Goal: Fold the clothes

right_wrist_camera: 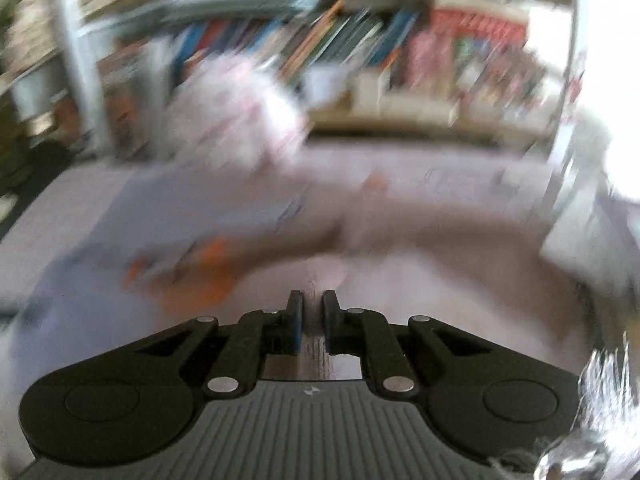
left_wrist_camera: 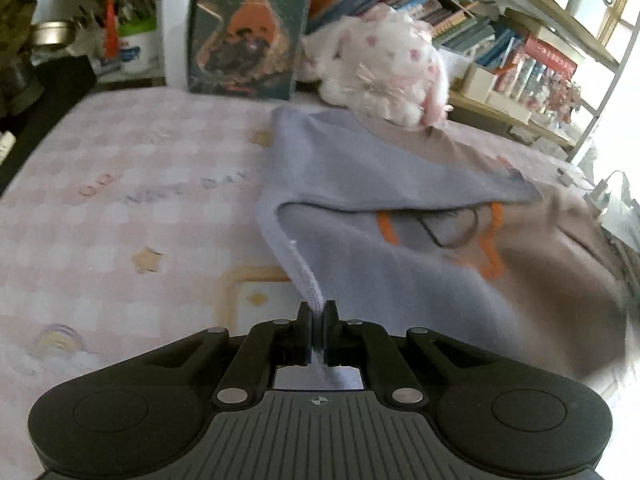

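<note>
Landmark: the shirt, two-tone, pale blue on its left half and brown on its right, with orange print, lying on the bed.

Left of the shirt: checked pink bedsheet, bare.

Left hand-held gripper: jaws closed on the shirt's blue ribbed edge, which runs up and away from the fingertips. The cloth spreads ahead and to the right of it. A blue flap lies folded over the print.

Behind the shirt: a dark box, then a white plush toy touching the far edge.

Right hand-held gripper: jaws nearly together, with brown cloth between them, seemingly the shirt's brown side.

Long axis, as judged: across both grippers, left to right.

Hard to make out: the right wrist view is heavily blurred; shirt's right end cut off; sleeves not identifiable.
</note>
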`<state>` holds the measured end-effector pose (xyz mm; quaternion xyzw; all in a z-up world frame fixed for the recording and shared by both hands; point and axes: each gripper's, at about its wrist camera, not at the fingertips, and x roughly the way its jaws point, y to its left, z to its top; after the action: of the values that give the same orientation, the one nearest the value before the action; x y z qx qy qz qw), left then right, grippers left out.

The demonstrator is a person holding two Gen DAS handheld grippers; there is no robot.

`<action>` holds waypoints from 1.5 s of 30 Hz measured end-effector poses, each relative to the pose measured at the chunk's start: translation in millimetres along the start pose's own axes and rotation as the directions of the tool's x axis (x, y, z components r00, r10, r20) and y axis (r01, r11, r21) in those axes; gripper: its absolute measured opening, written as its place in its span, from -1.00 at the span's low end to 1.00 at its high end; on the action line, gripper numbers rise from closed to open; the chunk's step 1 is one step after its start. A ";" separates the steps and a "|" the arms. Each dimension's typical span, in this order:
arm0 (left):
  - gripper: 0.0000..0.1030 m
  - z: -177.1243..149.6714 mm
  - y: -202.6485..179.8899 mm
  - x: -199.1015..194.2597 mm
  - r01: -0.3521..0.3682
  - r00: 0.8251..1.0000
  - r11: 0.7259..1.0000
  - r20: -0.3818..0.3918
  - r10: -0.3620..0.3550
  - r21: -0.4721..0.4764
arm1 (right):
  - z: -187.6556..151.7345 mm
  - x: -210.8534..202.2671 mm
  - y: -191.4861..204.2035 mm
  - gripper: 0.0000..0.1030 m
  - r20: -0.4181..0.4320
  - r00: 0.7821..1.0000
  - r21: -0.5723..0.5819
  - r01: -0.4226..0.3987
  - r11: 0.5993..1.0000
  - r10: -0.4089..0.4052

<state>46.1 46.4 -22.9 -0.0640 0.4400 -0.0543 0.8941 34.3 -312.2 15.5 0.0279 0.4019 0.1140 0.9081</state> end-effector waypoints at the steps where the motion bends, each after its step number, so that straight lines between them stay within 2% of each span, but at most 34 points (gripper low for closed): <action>1: -0.93 -0.7 7.6 -1.1 -0.008 1.000 1.000 -0.002 0.008 0.004 | -20.8 -4.5 3.0 -0.82 -0.087 0.994 0.050 -0.056 0.997 0.060; 2: -0.93 -1.3 15.2 -2.3 -0.017 1.000 1.000 -0.003 0.017 0.008 | -41.2 -8.6 5.8 -0.82 -0.167 0.979 0.104 -0.102 0.989 0.119; 4: -0.93 -3.6 25.0 -4.2 -0.018 1.000 1.000 -0.010 0.018 0.025 | -69.8 -8.4 9.3 -0.82 -0.241 0.964 0.179 -0.071 0.981 0.114; 6: -0.93 -6.6 30.3 -5.7 -0.007 1.000 0.999 -0.020 0.008 0.051 | -82.3 -12.7 14.2 -0.82 -0.250 0.959 0.238 -0.076 0.968 0.137; 9: -0.94 -11.1 38.1 -8.0 0.011 0.999 0.996 -0.035 -0.008 0.089 | -87.2 -21.2 33.1 -0.82 -0.230 0.965 0.218 -0.071 0.973 0.122; 11: -0.93 -14.0 43.3 -9.5 0.024 0.999 0.993 -0.045 -0.019 0.114 | -88.9 -19.6 38.7 -0.82 -0.220 0.974 0.206 -0.011 0.979 0.057; 14: -0.93 -24.9 36.7 -12.6 0.071 0.996 0.984 -0.072 -0.060 0.165 | -89.1 -16.8 36.1 -0.82 -0.171 0.981 0.190 0.122 0.974 -0.089; 16: -0.89 -33.8 28.1 -14.8 0.110 0.991 0.973 -0.094 -0.093 0.202 | -87.0 -13.9 34.4 -0.82 -0.129 0.974 0.170 0.209 0.963 -0.189; 17: -0.75 -34.7 25.5 -15.6 0.108 0.991 0.969 -0.096 -0.089 0.223 | -86.2 -12.7 33.8 -0.82 -0.108 0.966 0.161 0.250 0.955 -0.235; 19: -0.74 -33.3 23.2 -17.5 0.095 0.993 0.963 -0.096 -0.072 0.254 | -88.0 -15.0 35.8 -0.82 -0.102 0.956 0.129 0.286 0.949 -0.275; 22: -0.68 -20.5 34.6 -23.2 0.052 0.997 0.969 -0.067 -0.037 0.243 | -89.7 -13.0 37.6 -0.82 -0.118 0.956 0.114 0.280 0.953 -0.267; 25: -0.51 -3.1 45.7 -35.5 -0.032 0.999 0.975 0.025 0.027 0.220 | -90.4 -8.0 36.1 -0.82 -0.135 0.956 0.128 0.277 0.952 -0.260; 26: -0.38 2.6 43.9 -37.6 -0.033 0.998 0.978 0.054 0.022 0.208 | -90.7 -6.9 34.5 -0.82 -0.138 0.958 0.138 0.270 0.953 -0.252; 28: -0.25 13.7 39.6 -41.5 -0.034 0.994 0.982 0.112 0.013 0.186 | -92.2 -7.4 33.9 -0.82 -0.144 0.965 0.150 0.242 0.959 -0.220; 31: -0.20 25.6 5.3 -34.3 0.025 0.988 0.976 0.144 -0.057 0.215 | -93.3 -10.1 33.4 -0.82 -0.156 0.975 0.169 0.182 0.969 -0.156; 33: -0.14 30.5 -30.9 -22.0 0.066 0.984 0.958 0.140 -0.109 0.277 | -93.6 -10.7 30.8 -0.82 -0.166 0.980 0.176 0.141 0.974 -0.112; 35: -0.06 32.7 -69.8 -7.8 0.100 0.978 0.929 0.138 -0.158 0.357 | -94.2 -10.6 28.8 -0.81 -0.167 0.979 0.136 0.141 0.981 -0.118; 39: 0.07 34.5 -139.0 21.6 0.125 0.973 0.865 0.111 -0.203 0.485 | -92.9 -9.0 25.4 -0.80 -0.151 0.981 0.080 0.138 0.987 -0.125; 41: 0.23 34.2 -168.2 35.5 0.133 0.973 0.831 0.091 -0.214 0.540 | -93.2 -7.9 25.2 -0.75 -0.146 0.983 0.037 0.120 0.992 -0.113; 42: 0.26 33.5 -179.0 41.5 0.131 0.973 0.818 0.085 -0.214 0.560 | -94.9 -8.6 26.2 -0.69 -0.144 0.984 0.016 0.106 0.994 -0.103; 45: 0.27 26.2 -206.6 56.0 0.110 0.977 0.776 0.077 -0.200 0.622 | -97.0 -9.2 20.5 -0.65 -0.136 0.989 -0.015 0.062 0.998 -0.064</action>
<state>92.5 -164.2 -17.3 0.1902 0.3285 -0.2630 0.8870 -46.9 -298.4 -40.4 0.0026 0.4634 0.0890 0.8817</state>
